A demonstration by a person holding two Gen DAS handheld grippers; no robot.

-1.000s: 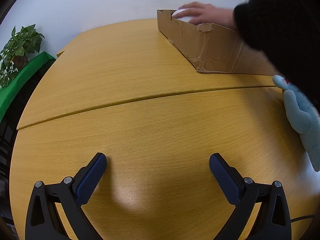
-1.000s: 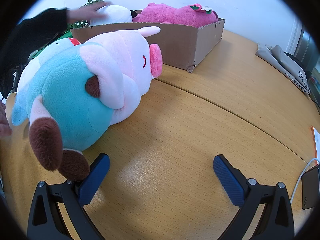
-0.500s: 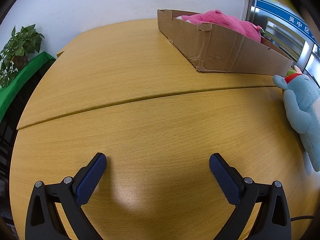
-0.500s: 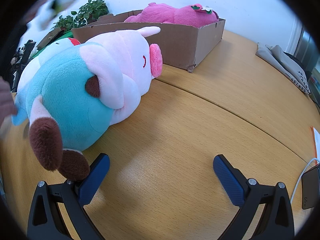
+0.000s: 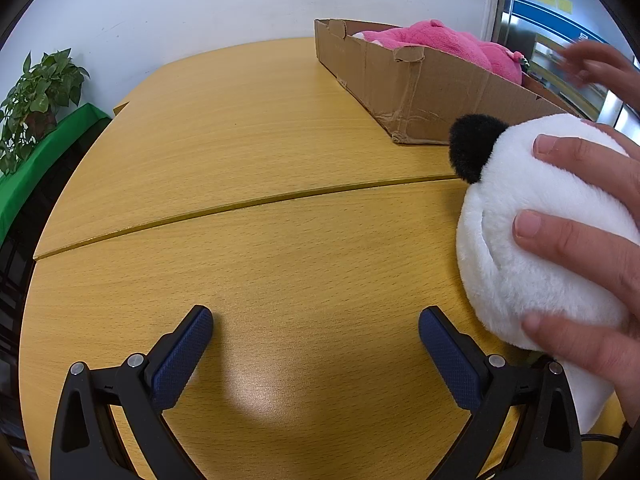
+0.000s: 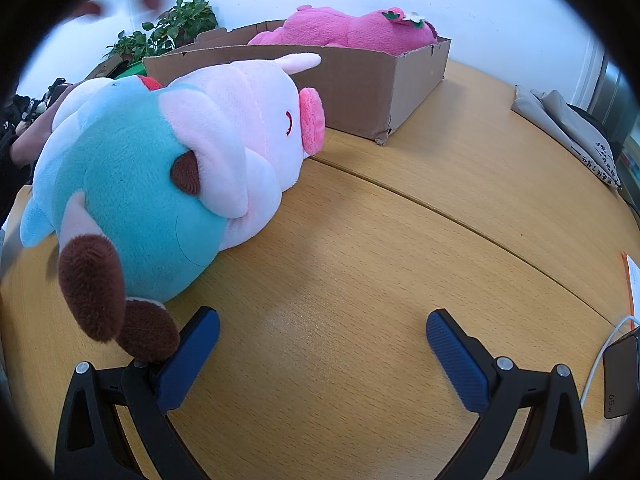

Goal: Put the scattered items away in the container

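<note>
Wide wooden surface (image 5: pixel 248 168), and at the back of it the cardboard box (image 6: pixel 360 92), open-topped, with a pink plush (image 6: pixel 348 30) already lying inside. Out on the surface just in front of the box lies the big teal-and-pink pig plush (image 6: pixel 160 168), on its side, its brown foot touching the left finger of the right tool (image 6: pixel 322 340), which is spread wide and grips nothing. Best bet, I'd say: swing that tool left, take the soft body square between the fingers, not the dangling foot, then lift clear over the box wall. Over on the other side, a bare hand (image 5: pixel 580 248) sets a white plush with a black ear (image 5: pixel 528 216) just right of the left tool (image 5: pixel 316 328), also spread and empty.
</note>
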